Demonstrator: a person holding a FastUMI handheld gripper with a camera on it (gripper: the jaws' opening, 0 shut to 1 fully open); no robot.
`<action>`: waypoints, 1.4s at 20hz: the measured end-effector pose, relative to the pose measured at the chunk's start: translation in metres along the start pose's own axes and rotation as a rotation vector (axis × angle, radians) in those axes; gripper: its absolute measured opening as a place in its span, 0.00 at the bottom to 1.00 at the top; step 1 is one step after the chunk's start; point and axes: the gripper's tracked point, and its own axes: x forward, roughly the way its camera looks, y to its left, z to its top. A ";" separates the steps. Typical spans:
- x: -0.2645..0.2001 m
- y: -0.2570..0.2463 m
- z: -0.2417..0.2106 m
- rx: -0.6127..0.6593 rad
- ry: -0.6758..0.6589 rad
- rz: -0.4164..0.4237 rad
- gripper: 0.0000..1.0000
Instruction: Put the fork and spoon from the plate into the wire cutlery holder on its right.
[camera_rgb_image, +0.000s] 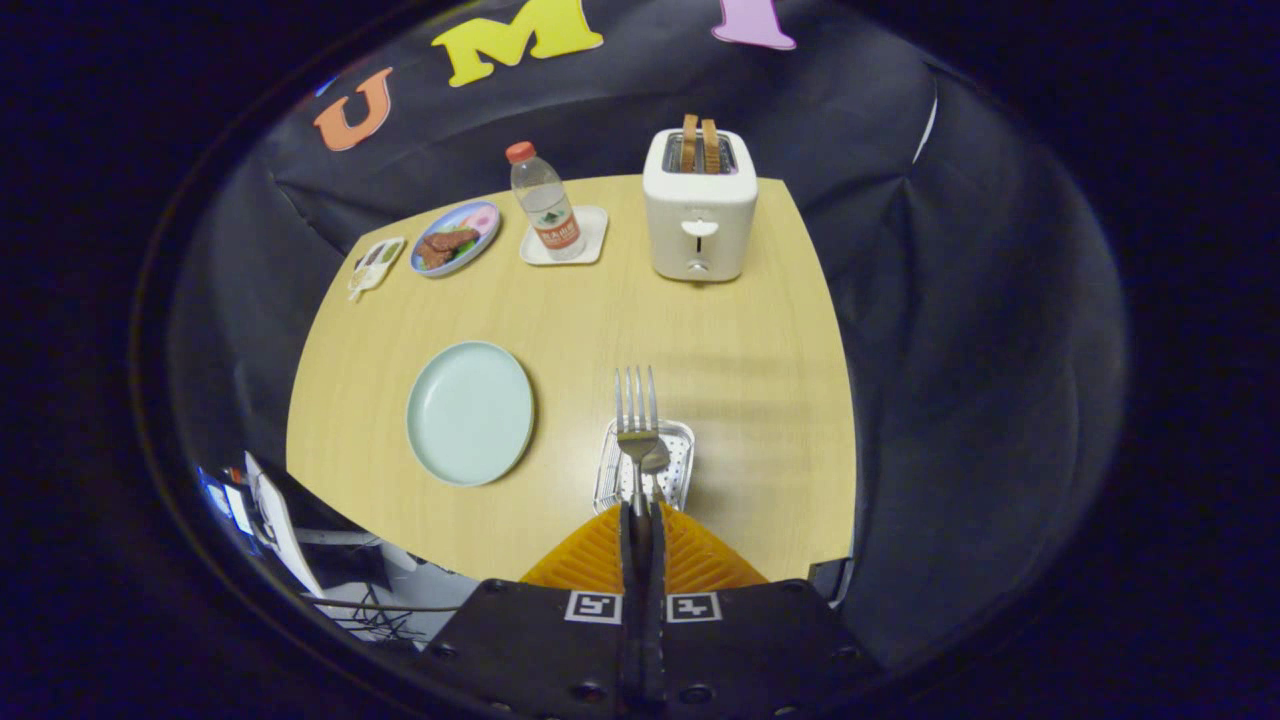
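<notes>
My tongs (641, 520) pinch the silver fork (636, 420) by its handle, four tines up, directly over the wire cutlery holder (645, 465) where the spoon (657, 458) lies. Pale plate (469, 412) sits left. No writing legible.

Your gripper (641, 515) shows two ribbed, wedge-shaped fingers (592, 560) that taper forward to a narrow seam where they meet. Behind them sits a flat black mounting plate (520, 640) with angled corners. You can see two square black-and-white fiducial markers (594, 606) on it, one on either side of the central slot. Round screw heads (696, 692) dot the plate's near edge. A dark, toothed rail runs down the centre line.
</notes>
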 end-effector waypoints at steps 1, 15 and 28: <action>0.003 -0.002 -0.005 0.006 0.019 0.006 0.02; 0.034 -0.018 -0.027 0.049 0.137 0.007 0.05; 0.028 -0.003 -0.004 0.095 0.055 0.053 0.25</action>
